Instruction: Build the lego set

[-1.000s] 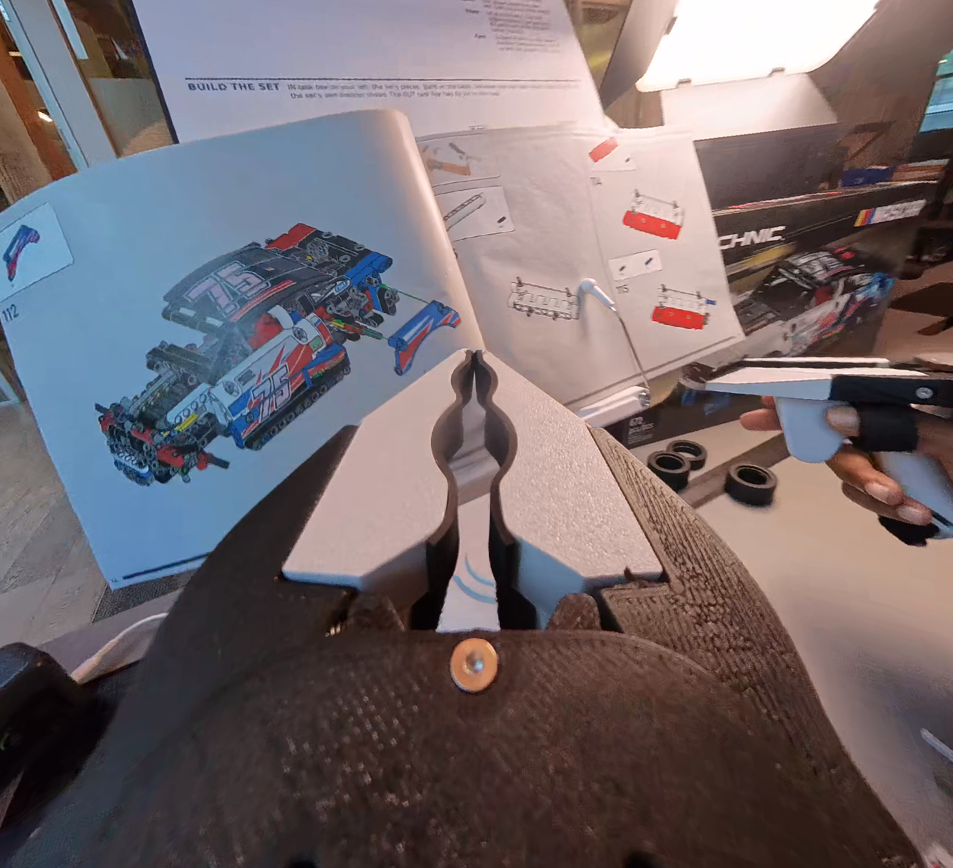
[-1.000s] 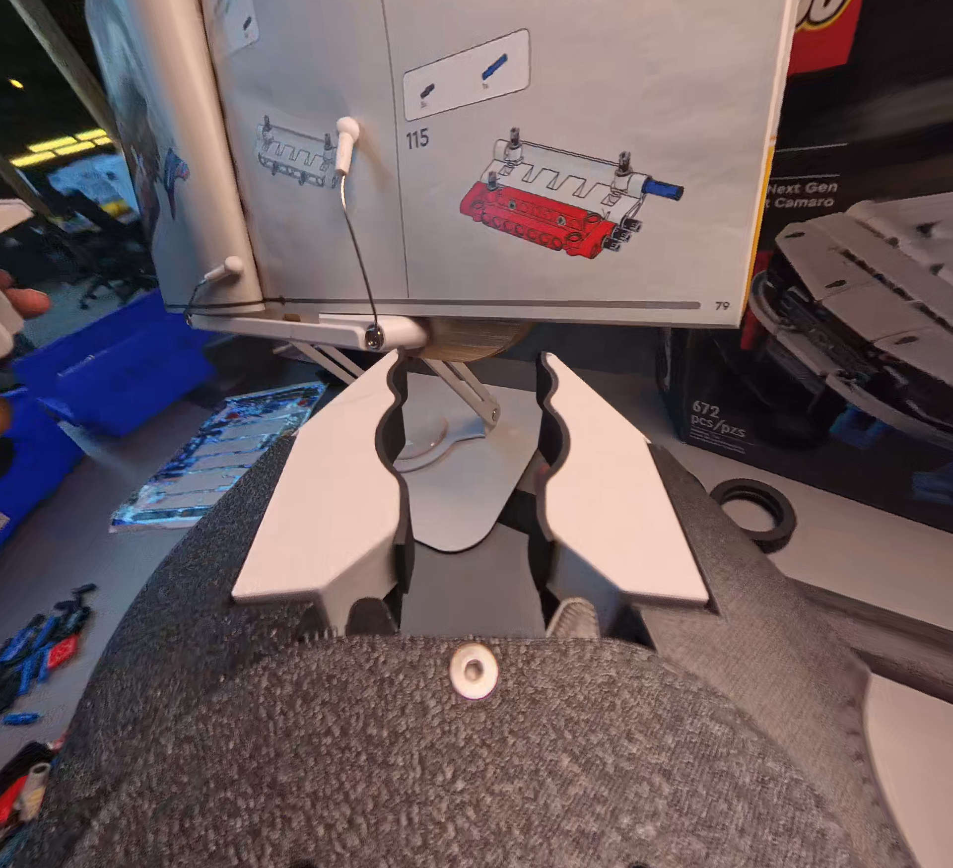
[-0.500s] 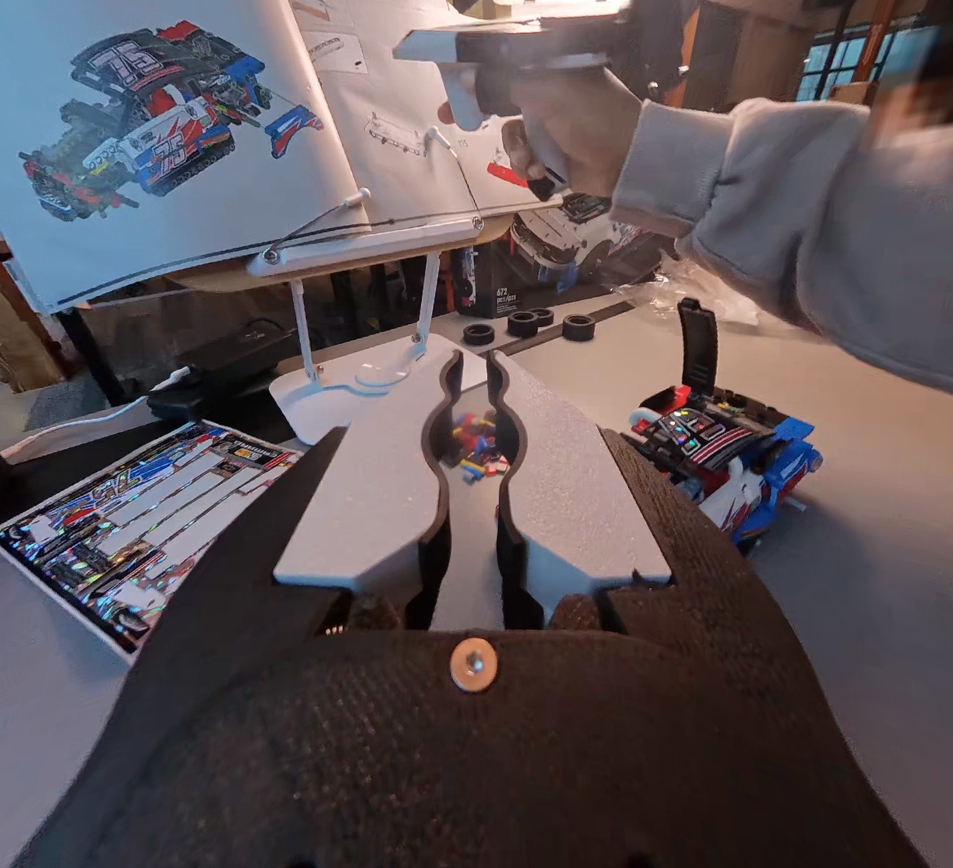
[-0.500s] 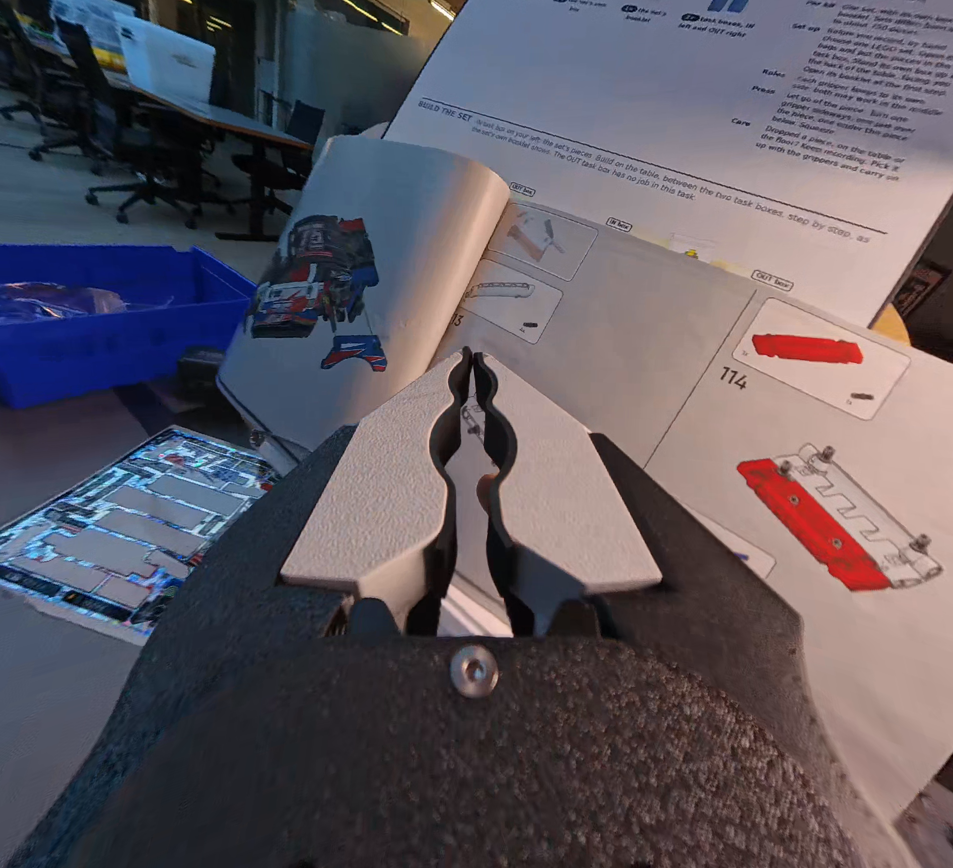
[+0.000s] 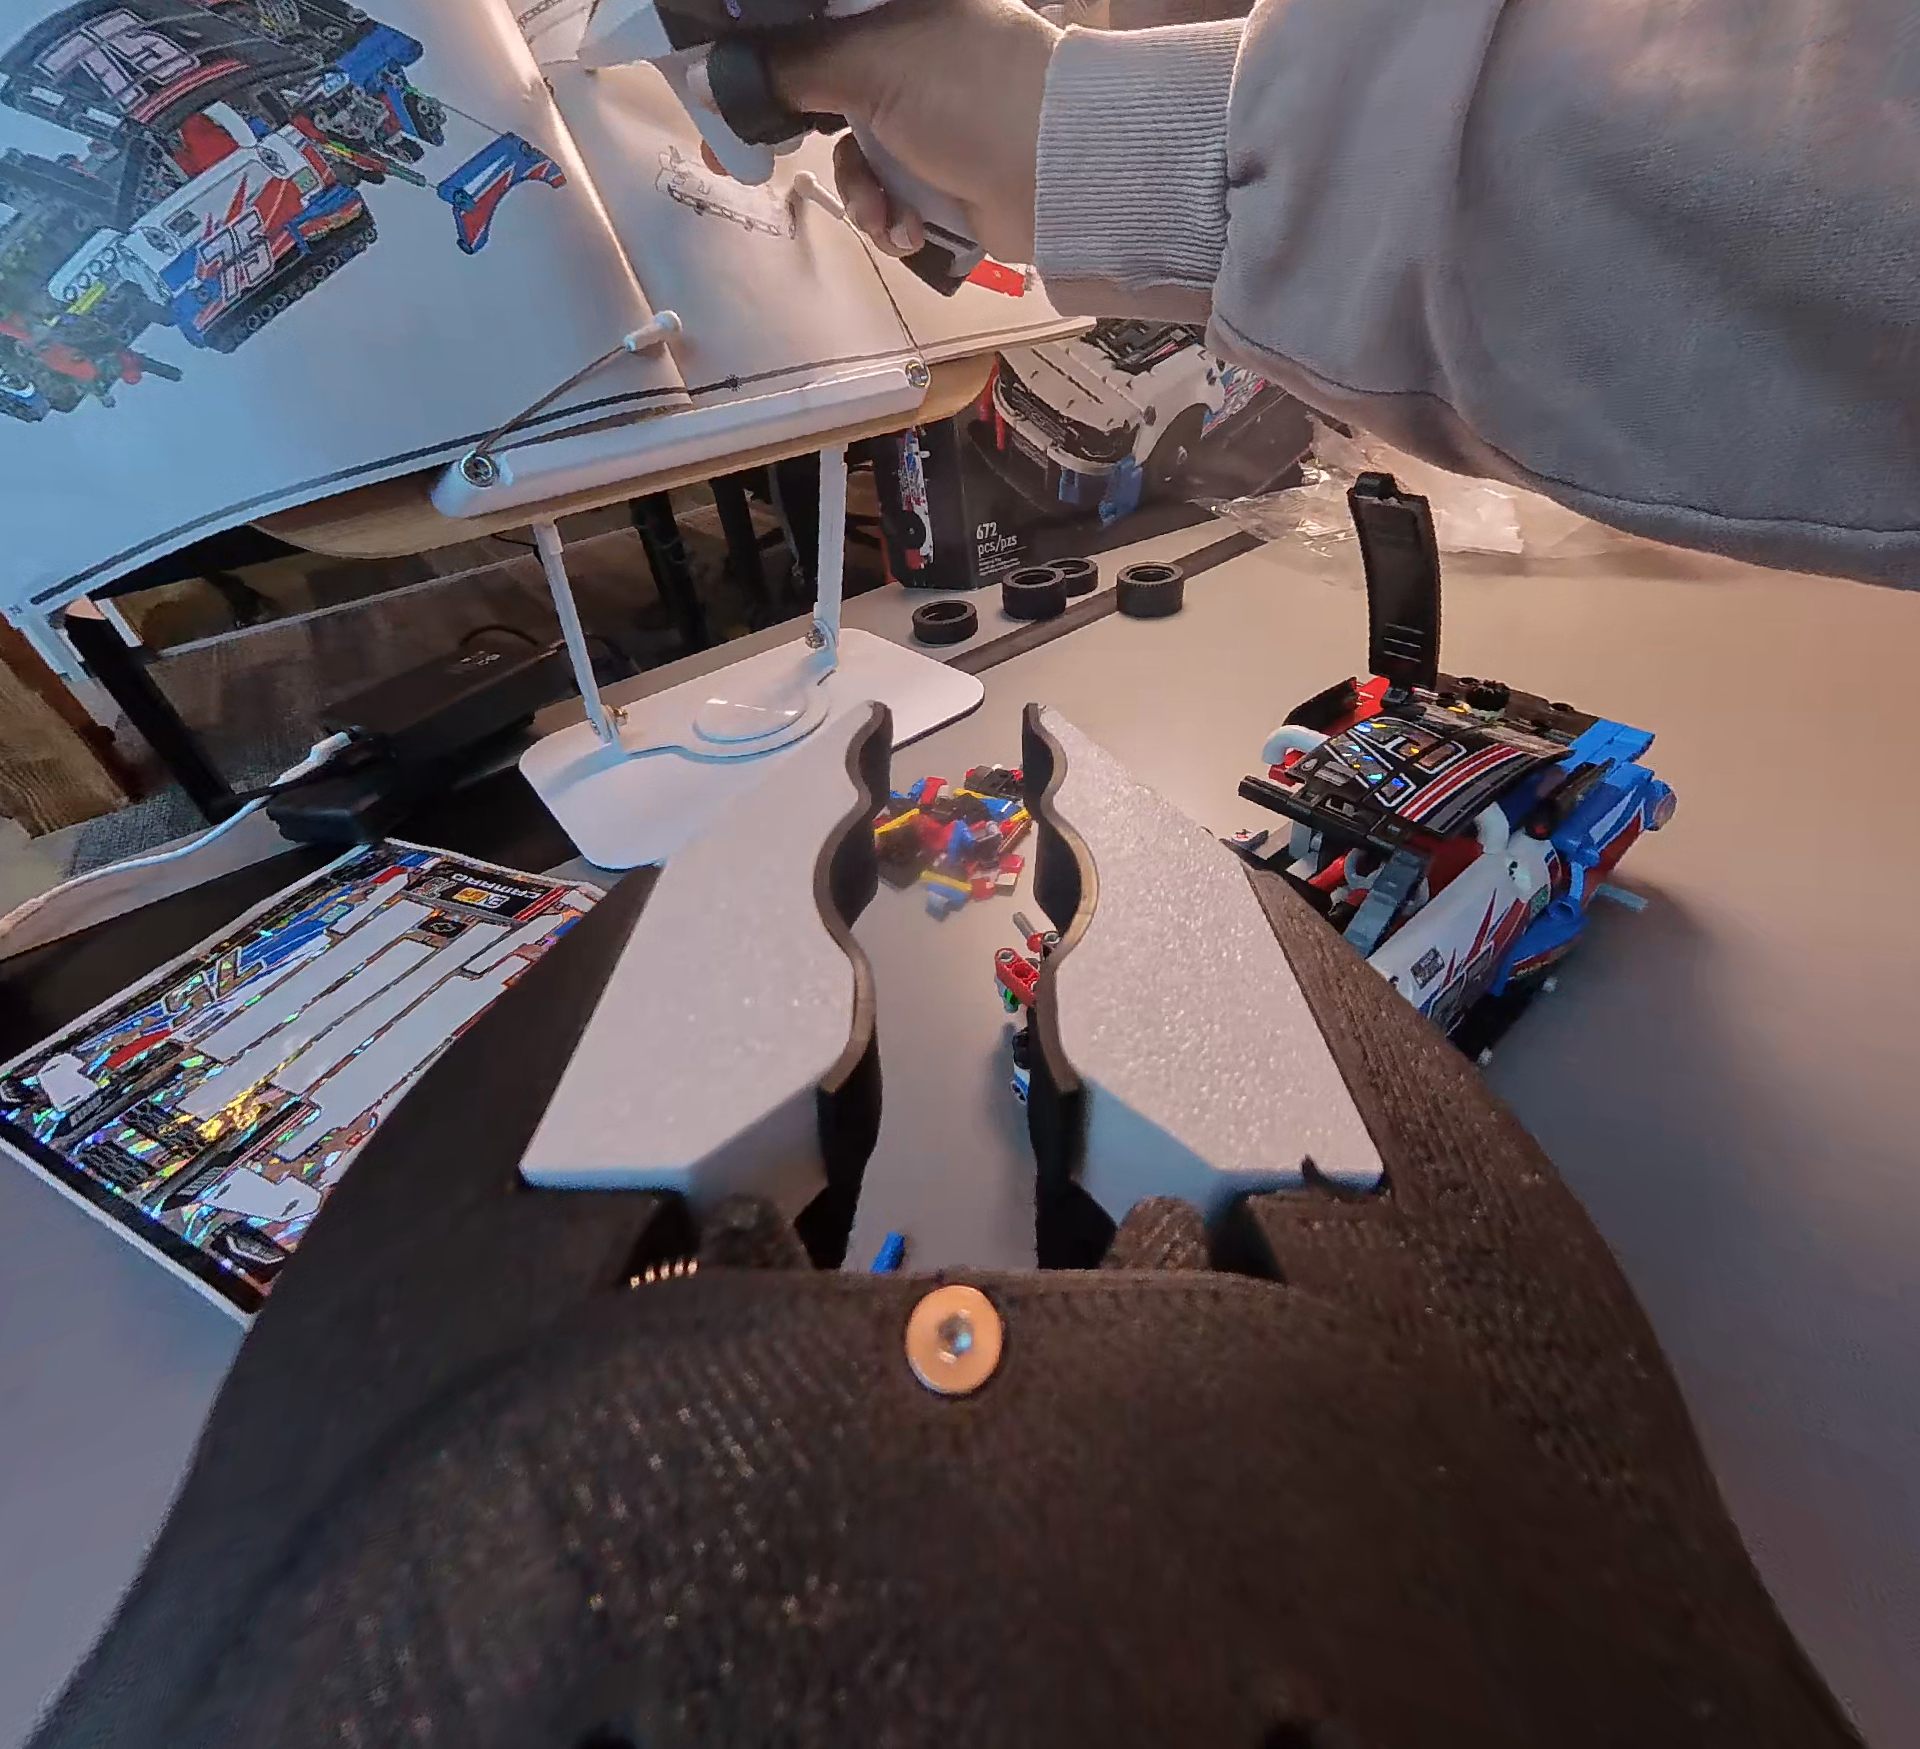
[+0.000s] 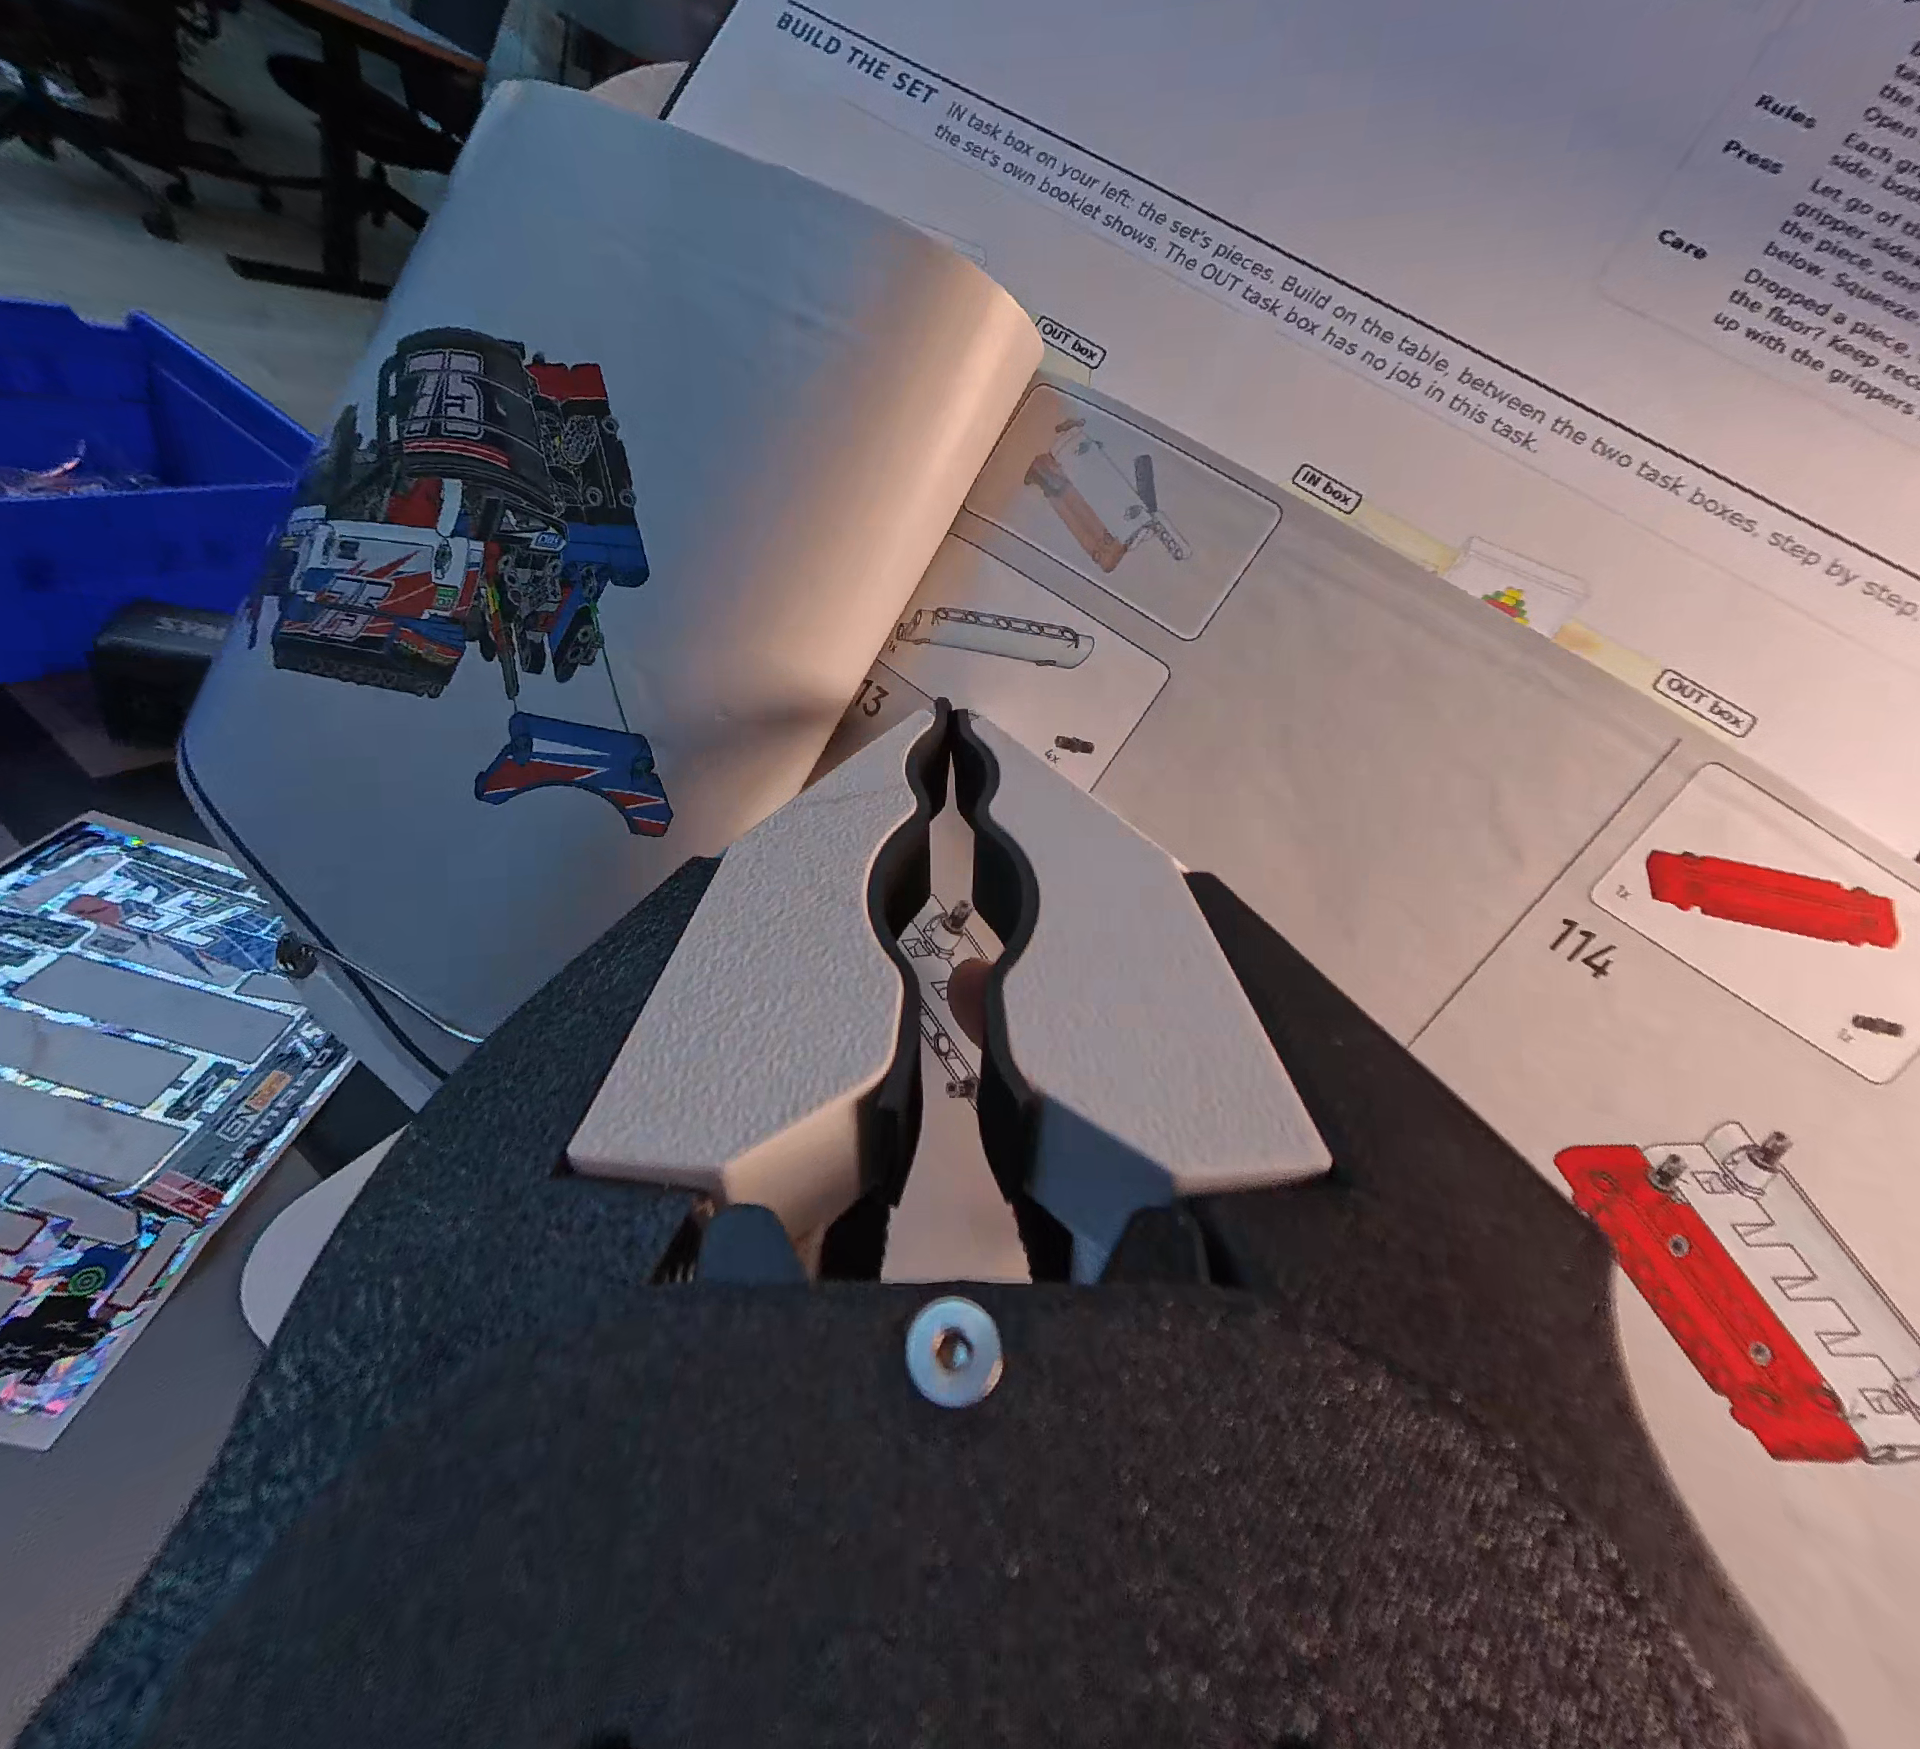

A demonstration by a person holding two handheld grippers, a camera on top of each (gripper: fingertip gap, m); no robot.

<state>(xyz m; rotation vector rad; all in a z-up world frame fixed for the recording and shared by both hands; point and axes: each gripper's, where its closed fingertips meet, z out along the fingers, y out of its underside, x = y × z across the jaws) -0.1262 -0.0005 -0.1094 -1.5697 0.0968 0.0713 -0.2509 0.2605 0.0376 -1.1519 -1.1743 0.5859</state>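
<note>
My left gripper [image 5: 956,733] is open and empty, low over the grey table, pointing at a pile of small loose Lego pieces [image 5: 951,832]. The partly built race car [image 5: 1455,826], with its black hood panel raised, sits to the right of the pile. The instruction booklet [image 5: 260,141] stands open on a white stand [image 5: 748,733]. My right gripper [image 6: 951,725] is shut, with its tips against the booklet's right page [image 6: 1351,816] close to the fold. I see nothing between its tips. It also shows in the left wrist view [image 5: 613,32], held by a hand in a grey sleeve.
A holographic sticker sheet [image 5: 260,1024] lies at the left of the table. Three black tyres [image 5: 1039,593] and the set's box [image 5: 1091,442] are behind the stand. A blue bin [image 6: 104,473] is far left. A printed task sheet [image 6: 1351,89] stands behind the booklet. Across from one pair of fingers to the other is roughly 35 cm.
My left gripper has swung down from the booklet towards the table and opened. My right gripper has risen from the stand's base to the booklet page and shut.
</note>
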